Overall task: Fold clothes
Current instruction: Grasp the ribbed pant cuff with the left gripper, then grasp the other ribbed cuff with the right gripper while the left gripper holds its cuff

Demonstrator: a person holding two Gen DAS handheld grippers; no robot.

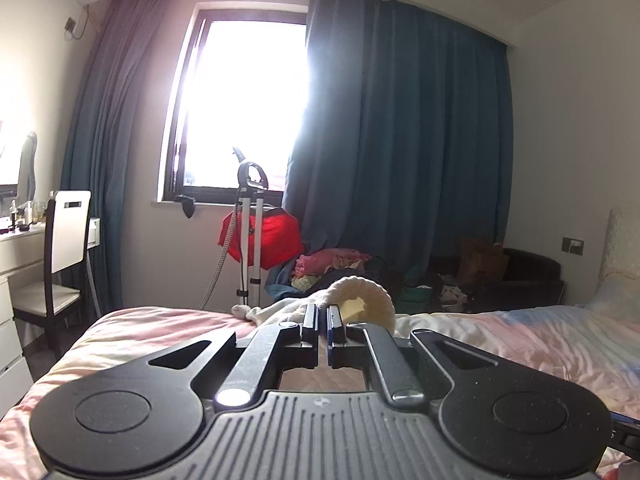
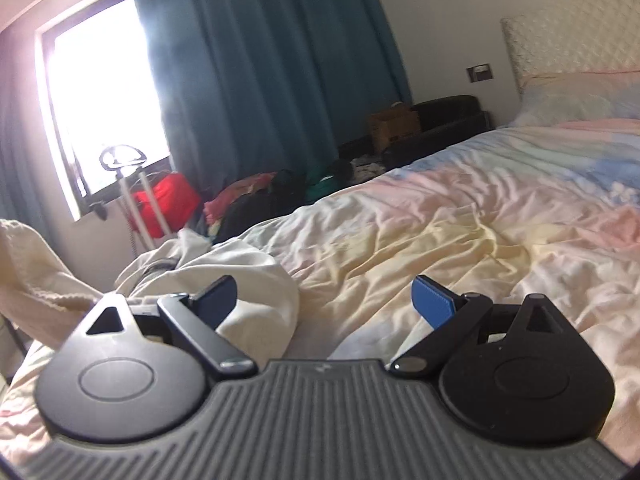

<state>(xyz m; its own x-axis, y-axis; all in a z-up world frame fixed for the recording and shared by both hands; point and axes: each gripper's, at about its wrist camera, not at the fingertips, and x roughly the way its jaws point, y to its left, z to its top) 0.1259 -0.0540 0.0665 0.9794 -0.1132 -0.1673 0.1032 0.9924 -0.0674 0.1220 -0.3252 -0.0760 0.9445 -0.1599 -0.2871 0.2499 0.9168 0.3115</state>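
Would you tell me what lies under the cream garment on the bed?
The cream garment rests on the pastel bedsheet. Anything beneath its bunched folds is covered.

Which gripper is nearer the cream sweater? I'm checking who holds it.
Left. The left gripper is shut on the cream sweater; the right gripper hangs open beside it, over the bed.

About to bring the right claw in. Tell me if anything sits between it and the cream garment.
Nothing visible does. The open right claw faces the cream garment directly, over bare bed sheet. The left claw is shut on the garment's knit edge.
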